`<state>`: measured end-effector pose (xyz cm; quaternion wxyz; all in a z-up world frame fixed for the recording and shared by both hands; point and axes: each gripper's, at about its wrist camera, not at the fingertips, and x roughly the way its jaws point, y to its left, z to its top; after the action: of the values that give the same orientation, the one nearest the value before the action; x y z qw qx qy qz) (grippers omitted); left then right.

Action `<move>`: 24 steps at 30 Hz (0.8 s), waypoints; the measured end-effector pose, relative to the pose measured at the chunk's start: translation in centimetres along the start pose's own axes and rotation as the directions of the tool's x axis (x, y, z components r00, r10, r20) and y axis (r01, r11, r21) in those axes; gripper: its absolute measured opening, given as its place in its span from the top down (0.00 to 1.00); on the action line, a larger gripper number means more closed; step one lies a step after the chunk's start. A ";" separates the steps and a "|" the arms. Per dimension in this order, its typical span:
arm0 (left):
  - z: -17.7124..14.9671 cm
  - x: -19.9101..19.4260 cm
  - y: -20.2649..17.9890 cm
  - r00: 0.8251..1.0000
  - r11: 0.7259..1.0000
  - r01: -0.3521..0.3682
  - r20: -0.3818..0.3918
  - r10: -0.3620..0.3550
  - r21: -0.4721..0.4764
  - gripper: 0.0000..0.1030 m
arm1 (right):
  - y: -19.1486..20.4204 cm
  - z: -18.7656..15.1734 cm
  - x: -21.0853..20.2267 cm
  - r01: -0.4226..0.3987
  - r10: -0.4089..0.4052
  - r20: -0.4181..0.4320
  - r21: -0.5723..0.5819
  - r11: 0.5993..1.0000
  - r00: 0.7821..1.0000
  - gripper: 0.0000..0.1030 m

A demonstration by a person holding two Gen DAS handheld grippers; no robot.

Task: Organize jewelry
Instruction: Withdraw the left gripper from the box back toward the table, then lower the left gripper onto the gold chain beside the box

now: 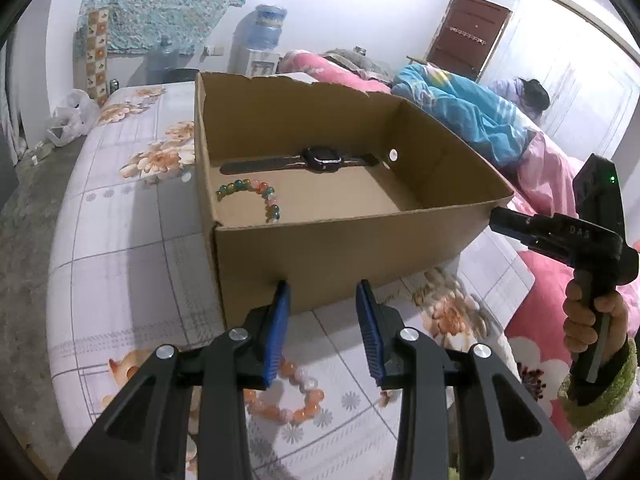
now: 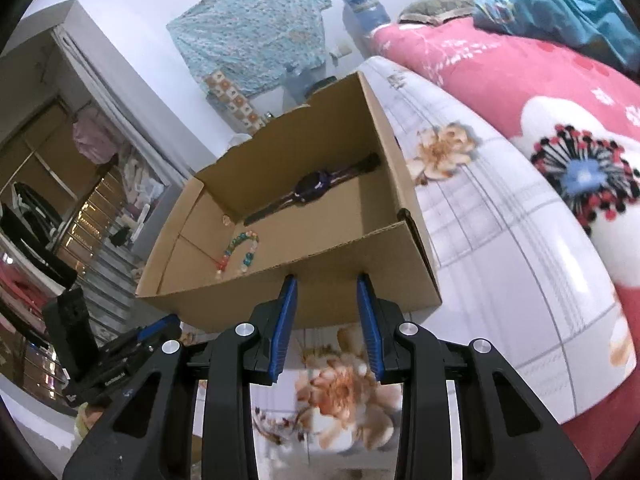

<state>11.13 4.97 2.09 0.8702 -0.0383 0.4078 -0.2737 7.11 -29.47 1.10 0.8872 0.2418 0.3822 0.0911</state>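
An open cardboard box [image 1: 340, 236] stands on the bed and also shows in the right wrist view [image 2: 320, 288]. Inside lie a black watch [image 1: 320, 159] [image 2: 312, 190] against the far wall and a multicoloured bead bracelet [image 1: 256, 196] [image 2: 240, 252]. An orange and white bead bracelet [image 1: 296, 392] lies on the sheet in front of the box, below my left gripper [image 1: 324, 292], which is open and empty. My right gripper [image 2: 326, 286] is open and empty, close to the box's near wall. It shows from the side in the left wrist view [image 1: 560, 236].
The bed has a white floral sheet [image 1: 120, 240] and pink and blue quilts [image 1: 460, 112] piled at the right. A person [image 1: 532, 92] lies at the far right. A water dispenser [image 1: 266, 36] stands by the back wall. Concrete floor lies left of the bed.
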 end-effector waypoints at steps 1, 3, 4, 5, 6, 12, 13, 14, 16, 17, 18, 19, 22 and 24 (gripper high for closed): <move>0.1 0.0 -0.1 1.000 1.000 0.004 0.002 -0.004 0.001 0.68 | -0.1 0.3 0.0 0.003 -0.003 0.002 -0.004 1.000 1.000 0.70; 0.3 0.3 -0.2 1.000 1.000 0.009 0.010 -0.009 0.006 0.68 | 0.2 0.2 0.4 0.004 -0.004 0.003 -0.008 1.000 1.000 0.70; 0.4 0.5 -0.3 1.000 1.000 0.012 0.013 -0.012 0.010 0.68 | 0.2 0.3 0.5 0.003 -0.003 0.004 -0.007 1.000 1.000 0.70; 0.5 0.7 -0.3 1.000 1.000 0.012 0.015 -0.012 0.012 0.68 | 0.1 0.4 0.5 0.001 -0.001 0.007 -0.006 1.000 1.000 0.70; 0.6 0.8 -0.3 1.000 1.000 0.011 0.017 -0.012 0.012 0.68 | 0.0 0.5 0.5 -0.004 0.004 0.011 -0.005 1.000 1.000 0.70; 0.8 1.2 -0.9 1.000 0.999 -0.001 0.013 0.000 0.040 0.68 | -0.1 0.6 -0.5 0.000 0.001 0.017 -0.028 1.000 1.000 0.70; 0.6 1.1 -1.1 1.000 0.999 0.004 0.007 -0.004 0.046 0.68 | -0.1 0.1 -0.8 0.001 -0.001 0.008 -0.040 0.999 1.000 0.70; 0.4 1.2 -1.2 1.000 0.999 0.007 0.000 -0.007 0.050 0.68 | 0.1 -0.3 -0.8 0.000 0.000 -0.002 -0.046 0.999 1.000 0.70; -0.3 1.4 -1.8 1.000 0.997 0.013 -0.029 -0.011 0.072 0.68 | 0.3 -1.9 -0.6 -0.009 0.006 -0.047 -0.069 0.998 0.999 0.69; -0.6 1.7 -2.3 0.999 0.996 0.010 -0.048 -0.006 0.086 0.68 | 0.4 -2.8 -0.3 -0.011 0.005 -0.069 -0.080 0.997 0.998 0.69; -0.9 1.9 -2.6 0.998 0.995 0.007 -0.063 0.000 0.100 0.68 | 0.6 -3.4 -0.1 -0.012 0.003 -0.091 -0.092 0.996 0.996 0.69; -1.2 2.2 -3.0 0.997 0.993 0.002 -0.078 0.007 0.117 0.68 | 0.8 -4.0 0.2 -0.011 0.000 -0.109 -0.102 0.995 0.994 0.69; -2.0 3.3 -4.2 0.993 0.989 0.006 -0.121 0.012 0.150 0.68 | 1.7 -6.3 1.5 -0.026 0.001 -0.184 -0.132 0.991 0.983 0.69; -2.3 4.0 -5.0 0.990 0.985 0.005 -0.142 0.019 0.173 0.67 | 2.4 -7.6 2.4 -0.026 -0.010 -0.220 -0.158 0.987 0.975 0.69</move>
<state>9.28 -0.94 -0.77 0.8398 0.0585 0.4439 -0.3070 3.33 -23.79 -3.72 0.8555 0.1600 0.4687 0.1513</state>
